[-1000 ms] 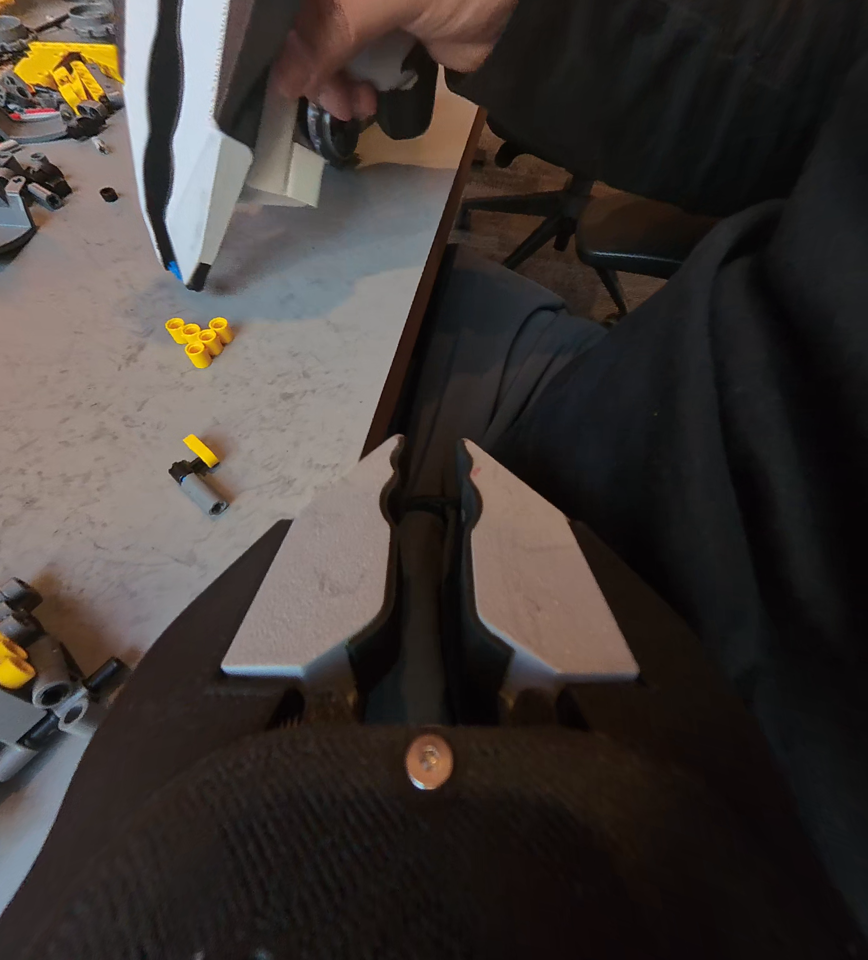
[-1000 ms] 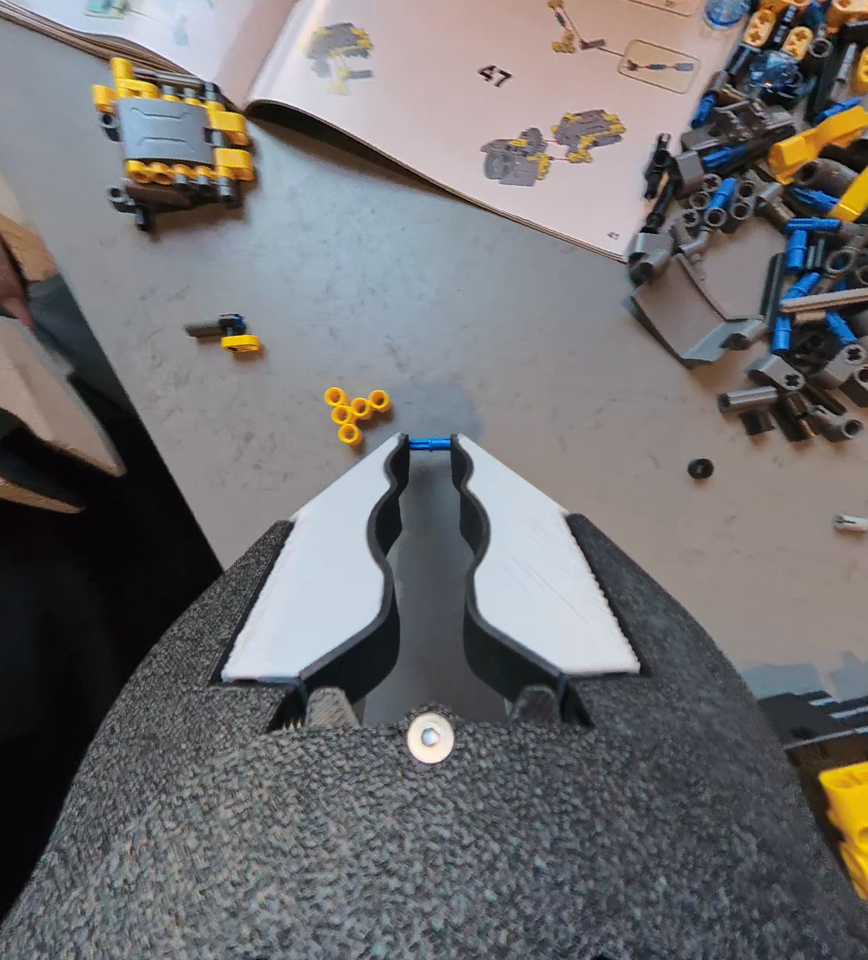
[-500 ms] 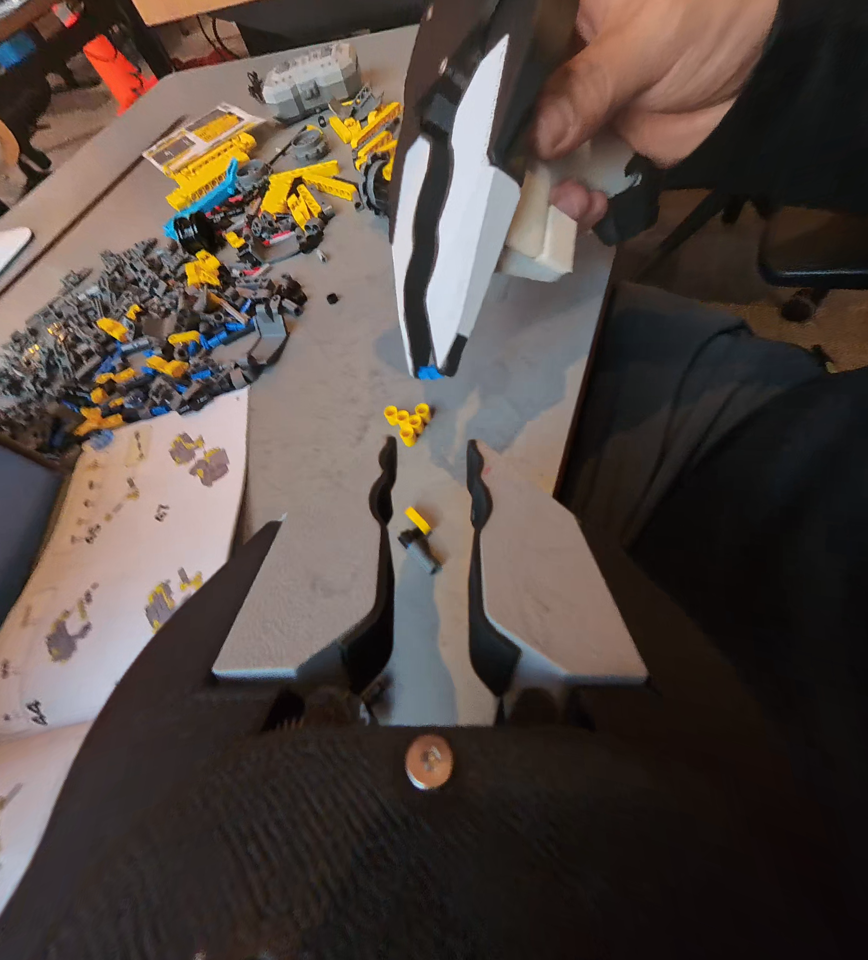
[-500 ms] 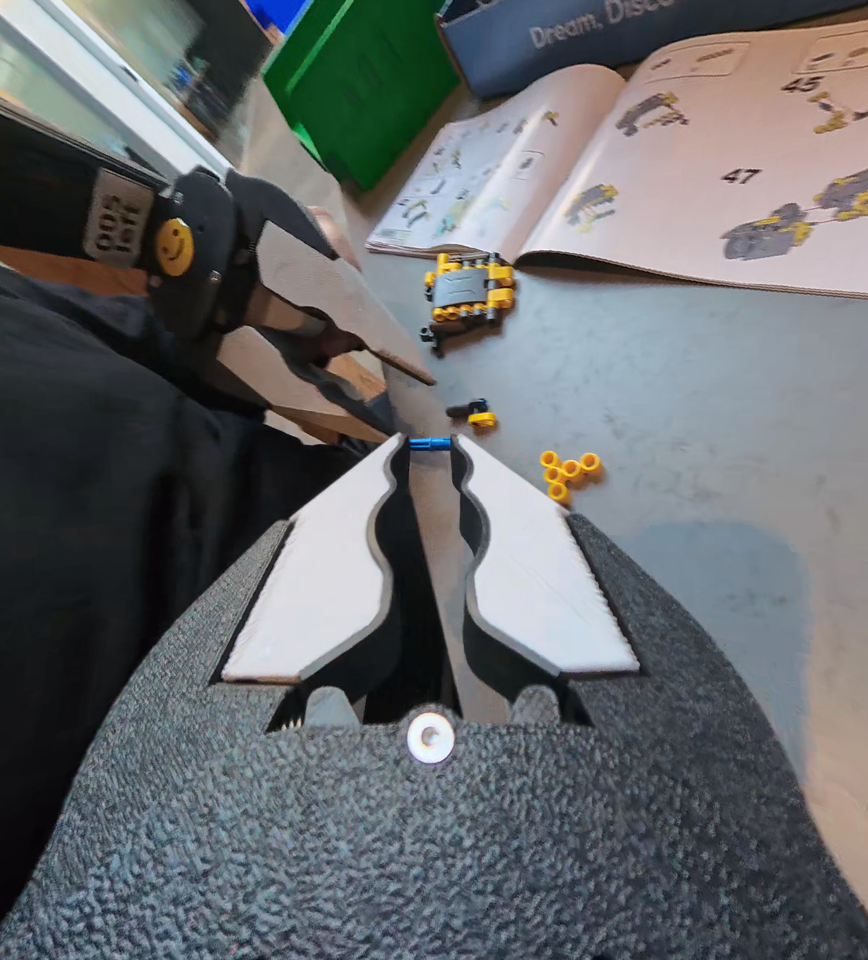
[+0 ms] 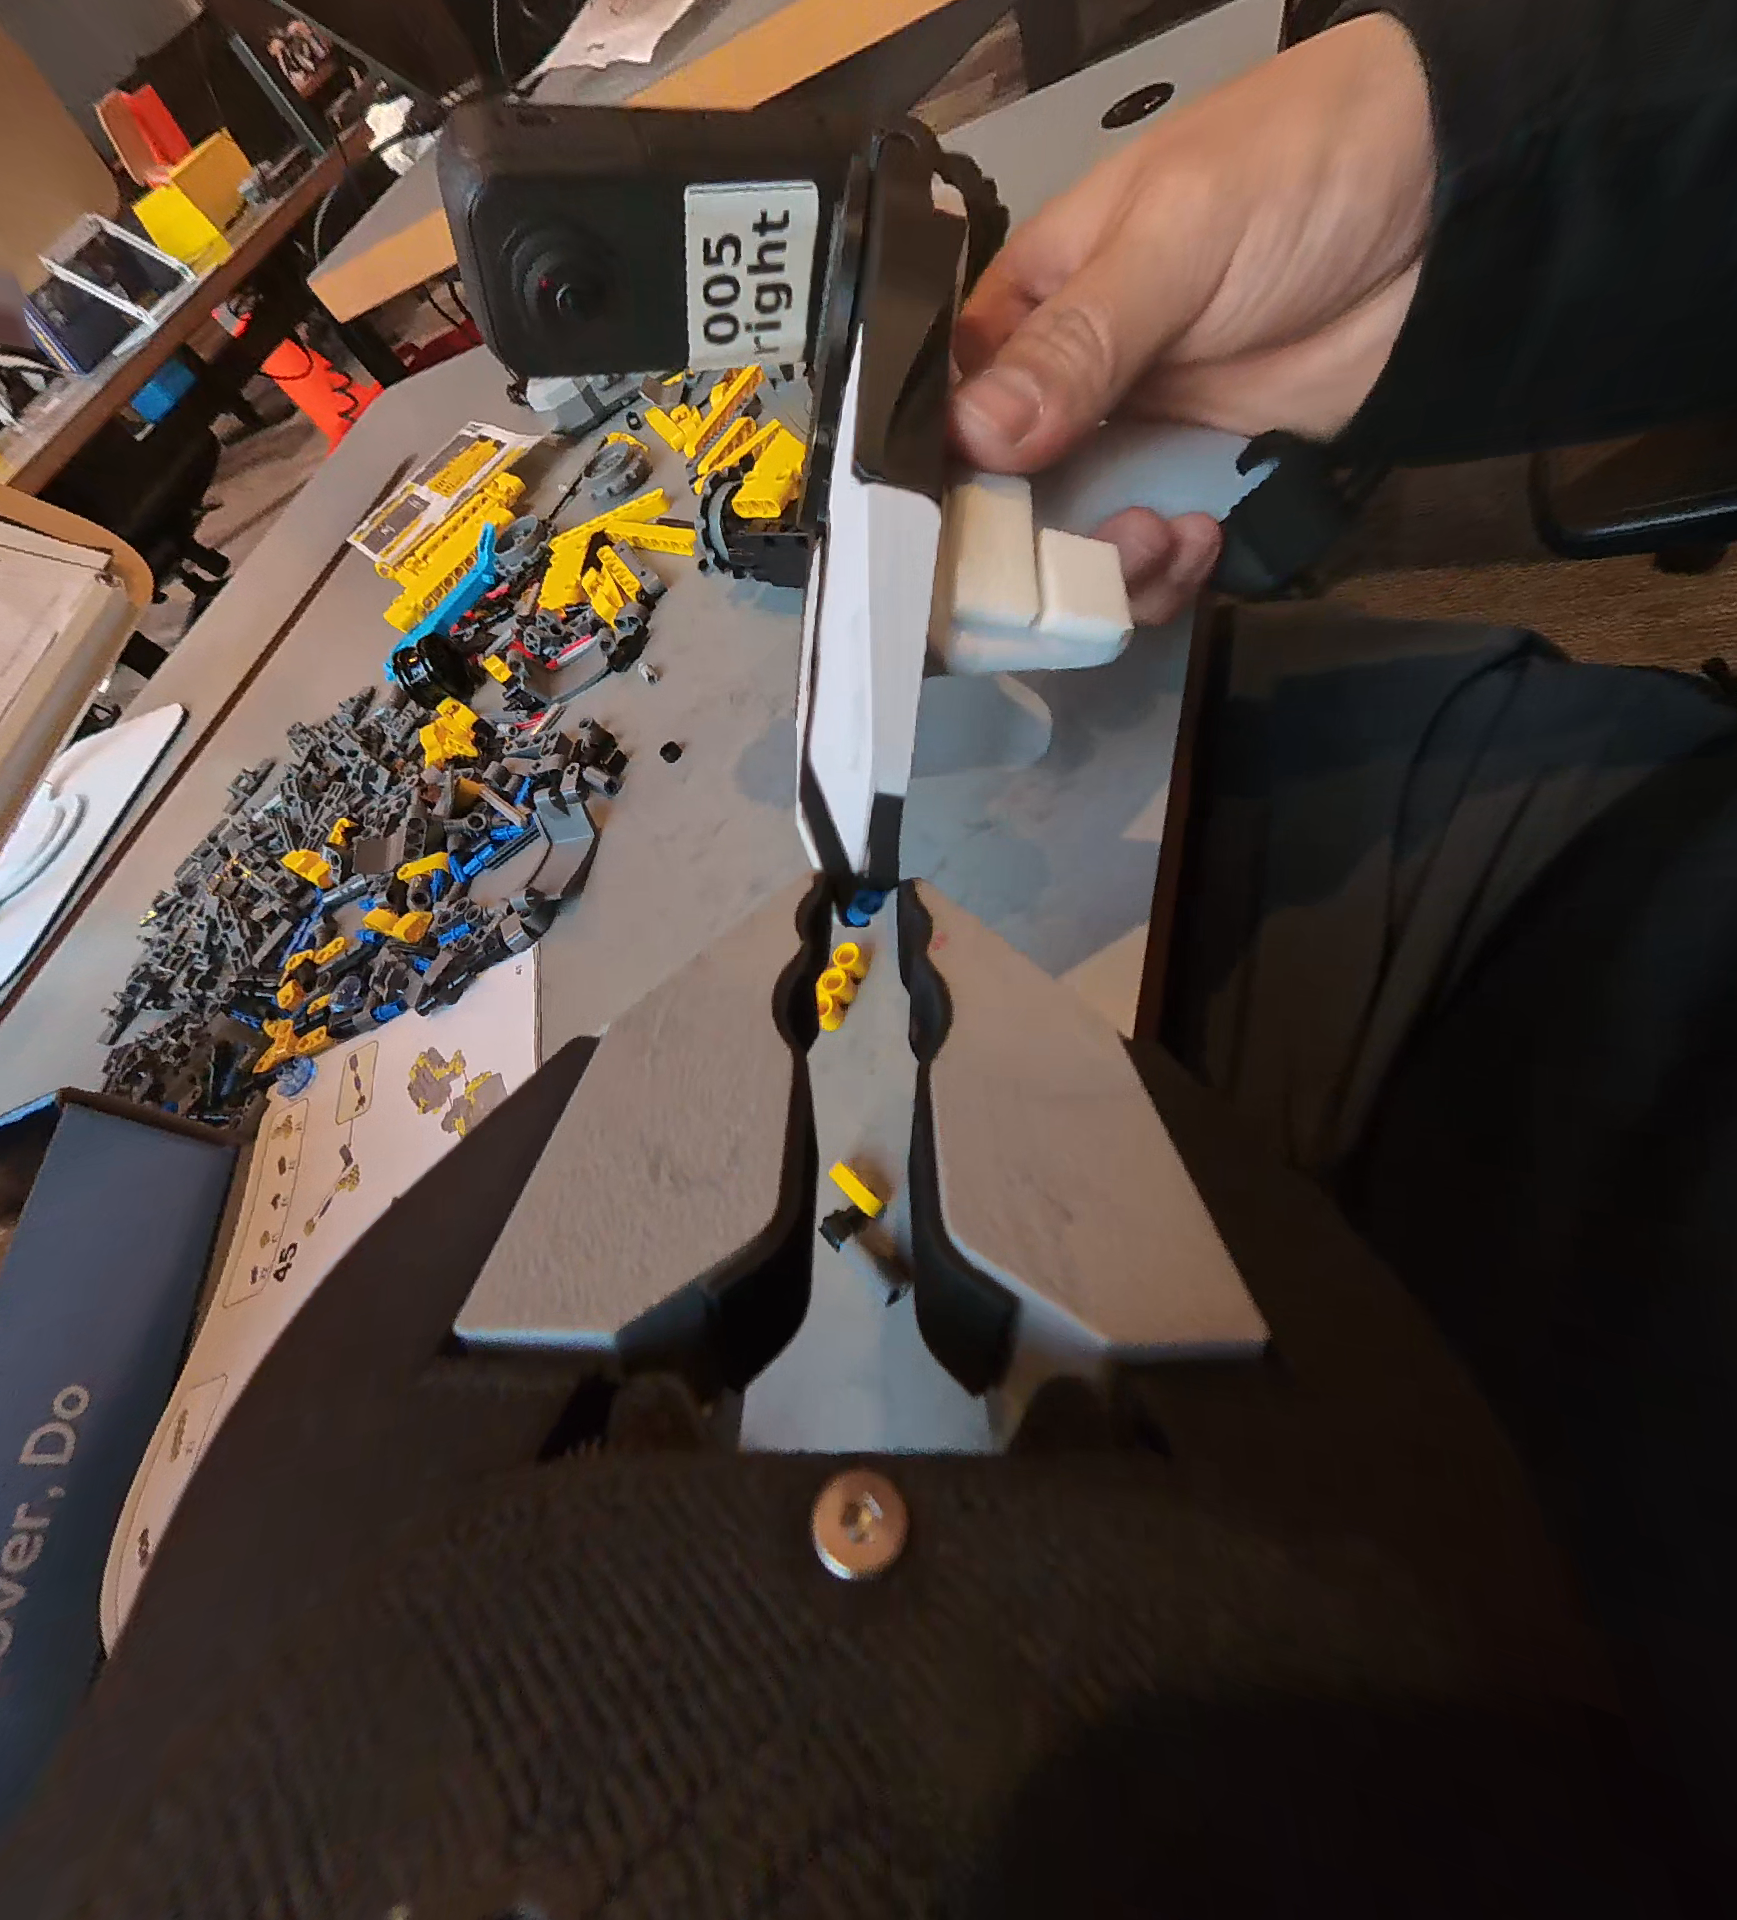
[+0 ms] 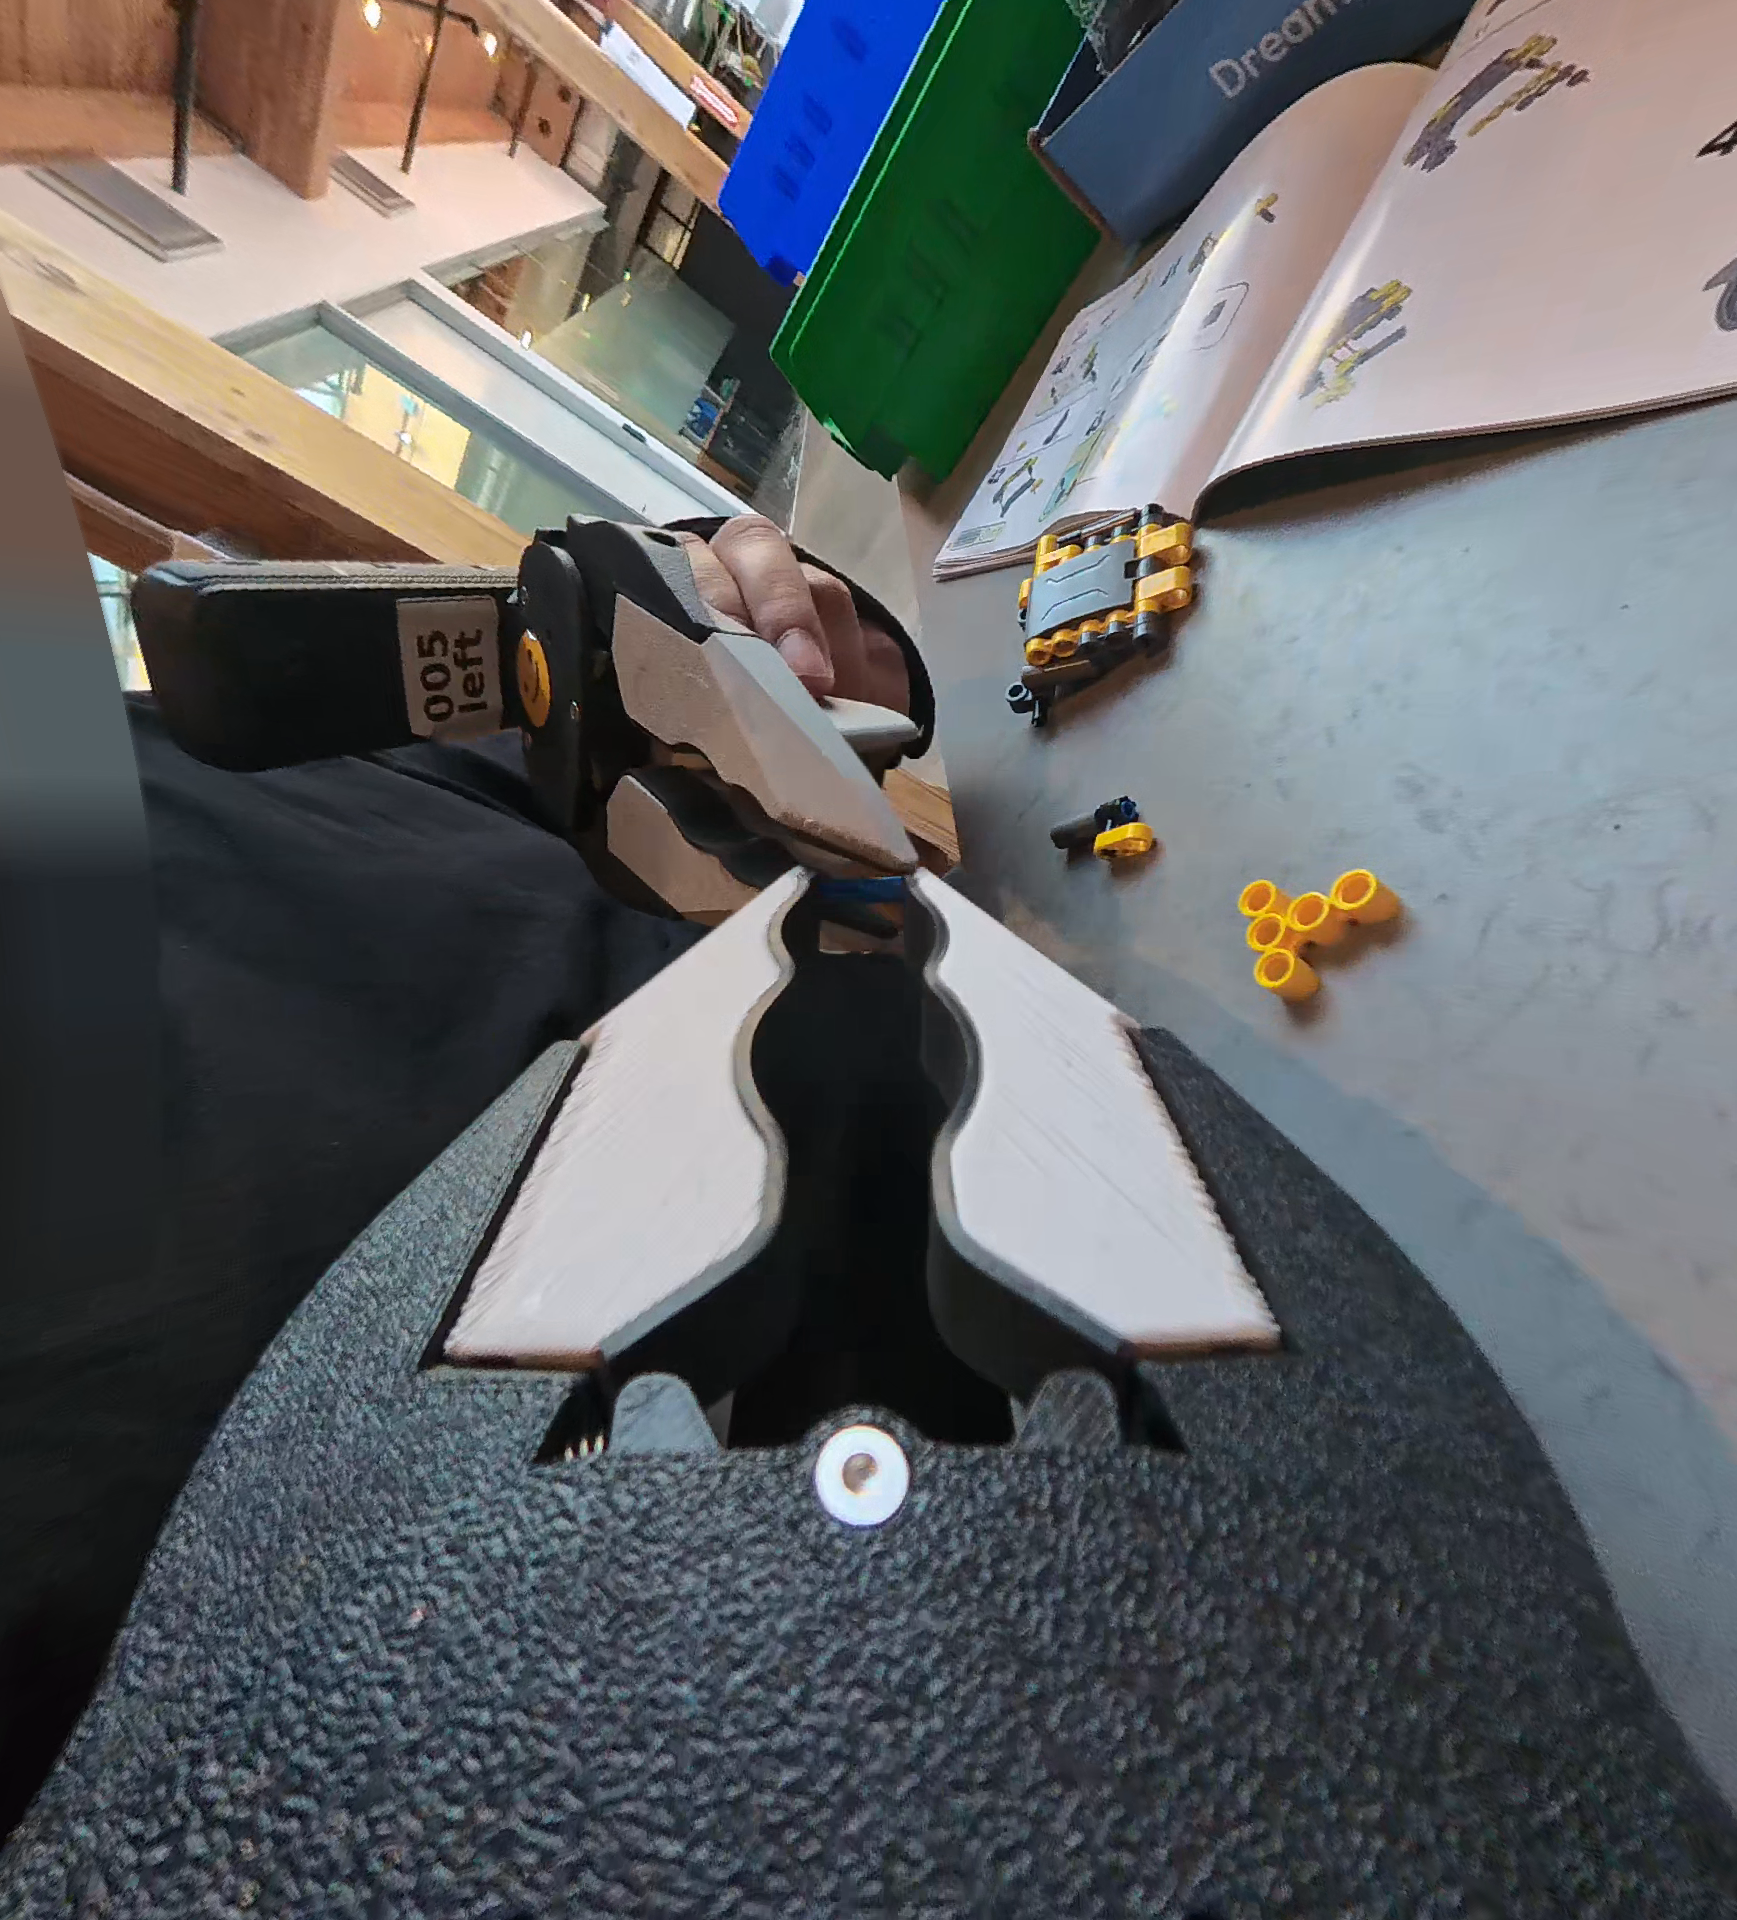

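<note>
Blue pin [image 6: 856,886] still pinched; left tool [image 5: 859,896] now meets it.

Your right gripper [image 6: 859,891] pinches a small blue pin [image 6: 862,886] crosswise between its fingertips, held above the grey table [image 6: 1466,727] near its front edge. Your left gripper [image 5: 862,896] has its tips parted on either side of that pin (contact is hard to judge). Just beyond lie a yellow connector of joined tubes [image 6: 1311,930] and a dark grey pin carrying a yellow bush [image 6: 1108,831], well apart.
</note>
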### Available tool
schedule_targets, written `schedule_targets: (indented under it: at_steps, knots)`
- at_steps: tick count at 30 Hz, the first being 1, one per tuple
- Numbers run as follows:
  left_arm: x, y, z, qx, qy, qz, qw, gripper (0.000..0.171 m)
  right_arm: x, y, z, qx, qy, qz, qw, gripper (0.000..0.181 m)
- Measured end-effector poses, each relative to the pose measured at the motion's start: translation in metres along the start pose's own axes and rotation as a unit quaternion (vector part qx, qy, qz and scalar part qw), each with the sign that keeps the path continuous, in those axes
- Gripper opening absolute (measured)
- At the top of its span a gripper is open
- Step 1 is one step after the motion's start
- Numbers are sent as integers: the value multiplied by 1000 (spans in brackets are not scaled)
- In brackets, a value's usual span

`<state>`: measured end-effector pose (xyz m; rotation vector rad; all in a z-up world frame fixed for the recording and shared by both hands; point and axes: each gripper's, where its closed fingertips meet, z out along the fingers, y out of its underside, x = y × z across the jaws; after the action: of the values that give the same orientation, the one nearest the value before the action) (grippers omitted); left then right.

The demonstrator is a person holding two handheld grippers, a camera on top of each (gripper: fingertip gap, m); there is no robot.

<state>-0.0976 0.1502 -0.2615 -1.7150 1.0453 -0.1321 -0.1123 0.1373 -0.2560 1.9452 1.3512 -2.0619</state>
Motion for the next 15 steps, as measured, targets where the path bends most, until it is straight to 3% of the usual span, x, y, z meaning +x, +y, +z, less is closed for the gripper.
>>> schedule_targets:
  at_steps: [15]
  knots:
    - [-6,0,-3,13,-27,5,1000,3,0,-5,3,24,-32,35,999,14]
